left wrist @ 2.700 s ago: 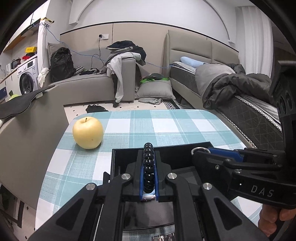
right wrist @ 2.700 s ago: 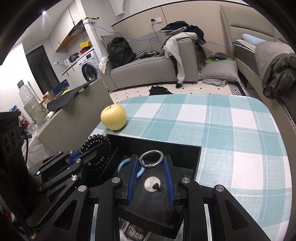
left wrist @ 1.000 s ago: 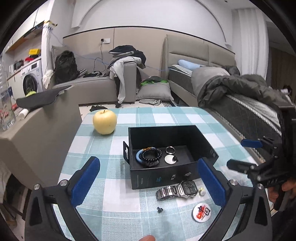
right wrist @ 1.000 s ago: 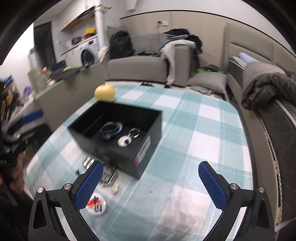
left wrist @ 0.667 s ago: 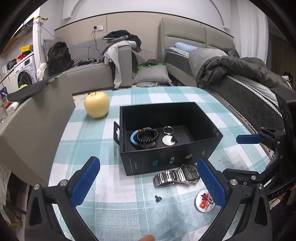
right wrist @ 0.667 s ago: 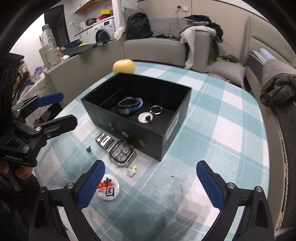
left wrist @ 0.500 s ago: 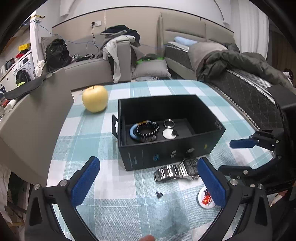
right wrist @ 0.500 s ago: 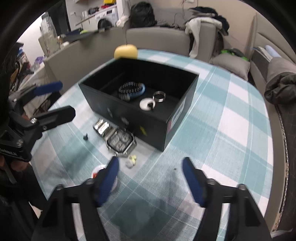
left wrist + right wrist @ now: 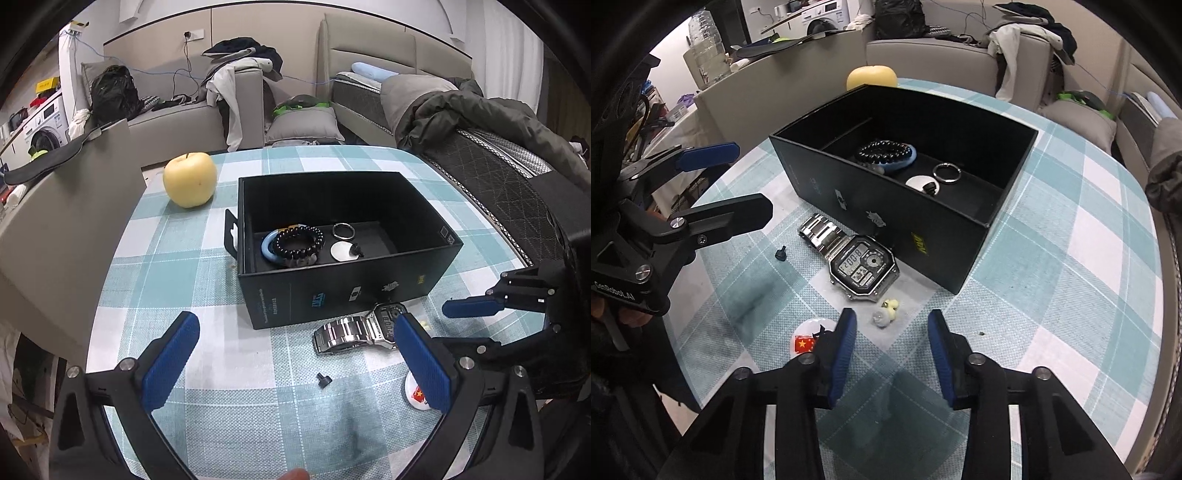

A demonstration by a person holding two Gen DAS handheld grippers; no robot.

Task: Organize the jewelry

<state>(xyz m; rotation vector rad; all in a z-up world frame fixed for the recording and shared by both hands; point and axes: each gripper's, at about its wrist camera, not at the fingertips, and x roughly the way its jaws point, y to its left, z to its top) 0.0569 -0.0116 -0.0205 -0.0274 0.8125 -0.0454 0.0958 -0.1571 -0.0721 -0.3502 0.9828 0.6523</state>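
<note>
1. A black box (image 9: 343, 295) stands open on a table with a teal and white checked cloth (image 9: 177, 273).
2. Inside the box lie a black bead bracelet (image 9: 298, 240) resting on a pale blue bangle (image 9: 266, 248), a metal ring (image 9: 343, 231) and a small round silver disc (image 9: 343, 253) with a dark stud on it.
3. A steel wristwatch (image 9: 862, 266) with a digital face lies on the cloth just in front of the box, its band stretched toward the left in the right wrist view.
4. Near the watch face sits a small pale earring (image 9: 884, 314), perhaps a pair; it is too small to tell.
5. A round white badge (image 9: 809, 339) with a red flag lies beside it, partly hidden by a finger of the right gripper.
6. A tiny black stud (image 9: 781, 254) lies alone on the cloth, left of the watch band.
7. The left gripper (image 9: 295, 354) hangs over the cloth with its jaws spread wide and nothing between them.
8. The right gripper (image 9: 892, 347) points down at the cloth near the earring; its jaws are narrowing and nothing is gripped between them.
9. A yellow apple (image 9: 190, 179) sits behind the box.
</note>
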